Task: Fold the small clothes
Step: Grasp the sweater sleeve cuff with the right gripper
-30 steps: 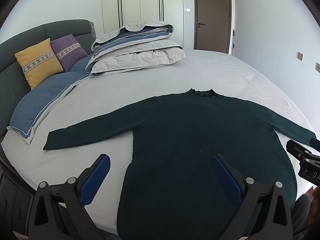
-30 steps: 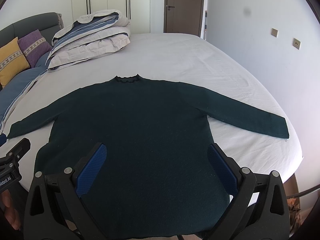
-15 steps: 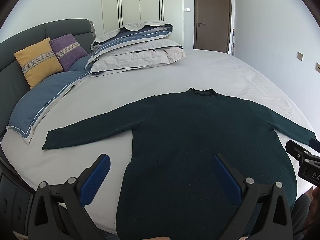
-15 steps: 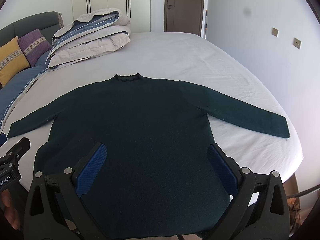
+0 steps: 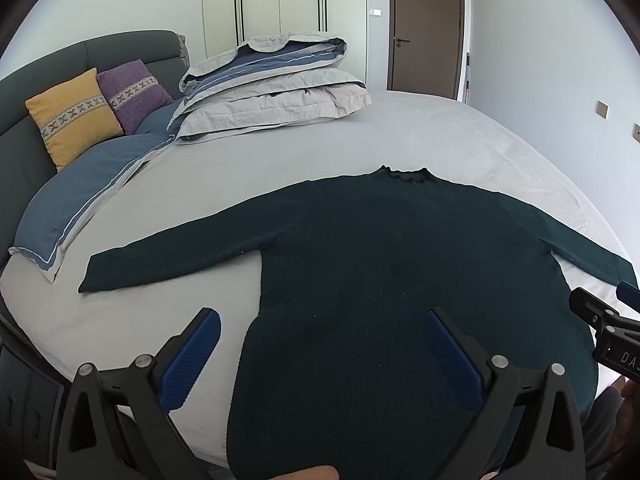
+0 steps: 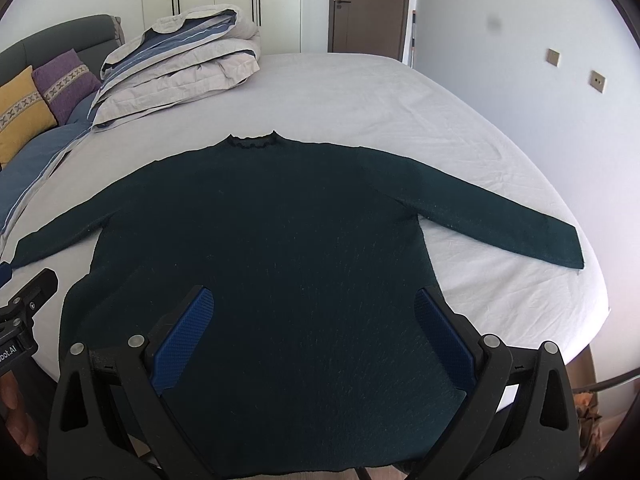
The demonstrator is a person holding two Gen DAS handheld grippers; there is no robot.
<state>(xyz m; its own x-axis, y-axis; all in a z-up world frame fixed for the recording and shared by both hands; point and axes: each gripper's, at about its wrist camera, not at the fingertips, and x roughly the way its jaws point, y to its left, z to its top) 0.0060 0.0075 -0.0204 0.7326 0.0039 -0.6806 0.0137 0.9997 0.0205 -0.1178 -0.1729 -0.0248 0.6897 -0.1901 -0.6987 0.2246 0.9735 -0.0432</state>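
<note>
Almost nothing has moved since a second ago; both views have only drifted slightly. A dark green sweater [image 6: 280, 240] lies flat on the bed [image 6: 380, 100], sleeves spread out, neck pointing away. The left gripper [image 5: 320, 348] and right gripper [image 6: 316, 328] hover above its hem, fingers spread wide and holding nothing. Folded bedding [image 5: 272, 88] sits near the pillows [image 5: 72, 116].

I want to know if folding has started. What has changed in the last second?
Nothing visibly changed. The sweater still lies flat on the bed with both sleeves spread out. The left tool and right tool still hover open above its lower edge, holding nothing.
</note>
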